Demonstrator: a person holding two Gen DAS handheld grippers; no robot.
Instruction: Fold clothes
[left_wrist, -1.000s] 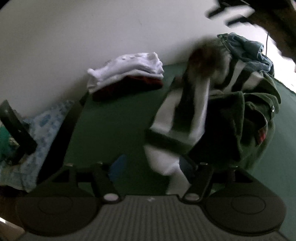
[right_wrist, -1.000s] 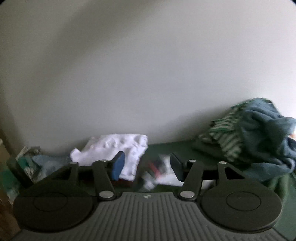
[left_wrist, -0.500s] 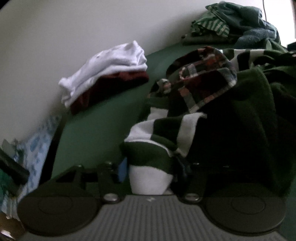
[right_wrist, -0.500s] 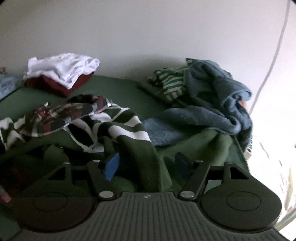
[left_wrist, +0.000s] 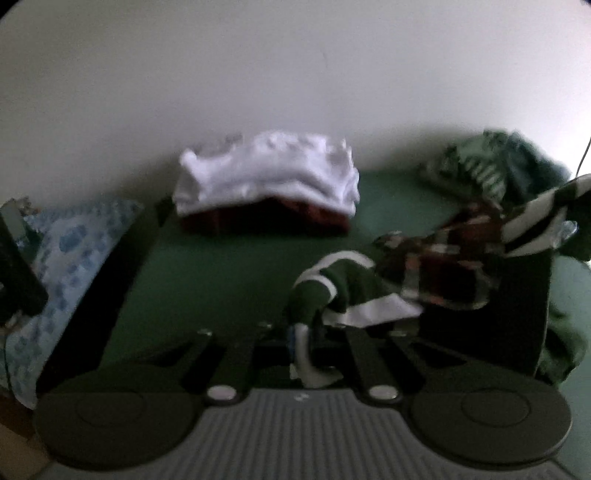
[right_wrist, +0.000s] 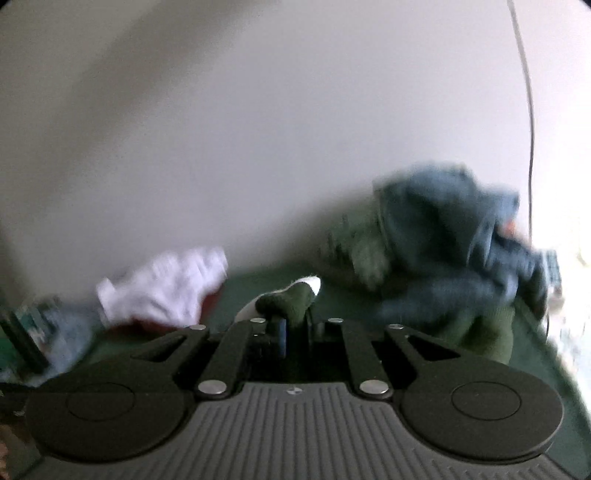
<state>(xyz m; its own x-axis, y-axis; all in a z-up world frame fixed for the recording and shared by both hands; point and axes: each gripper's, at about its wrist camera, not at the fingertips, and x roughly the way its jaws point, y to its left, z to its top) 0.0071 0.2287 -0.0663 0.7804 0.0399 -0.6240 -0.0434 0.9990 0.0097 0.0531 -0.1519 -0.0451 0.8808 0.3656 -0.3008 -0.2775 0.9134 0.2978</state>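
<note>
A green-and-white striped garment (left_wrist: 343, 291) with a plaid lining (left_wrist: 443, 273) stretches across the green table (left_wrist: 221, 266). My left gripper (left_wrist: 304, 336) is closing, its pads pressed on the garment's near edge, and cloth bunches up just past the fingers. In the right wrist view my right gripper (right_wrist: 295, 332) is also closing, pinched on another part of the same striped garment (right_wrist: 291, 299), whose green-and-white fold sticks up above the fingers. Both views are blurred.
A folded stack, white garment (left_wrist: 269, 177) over a dark red one (left_wrist: 266, 219), sits by the back wall. A heap of unfolded clothes, blue (right_wrist: 443, 229) and green striped (left_wrist: 480, 173), lies at the back right. Blue-patterned fabric (left_wrist: 62, 258) hangs off the left edge.
Both grippers went from open to pinched on the striped garment. Both views have swung towards the back wall, and the garment is pulled out between the two hands.
</note>
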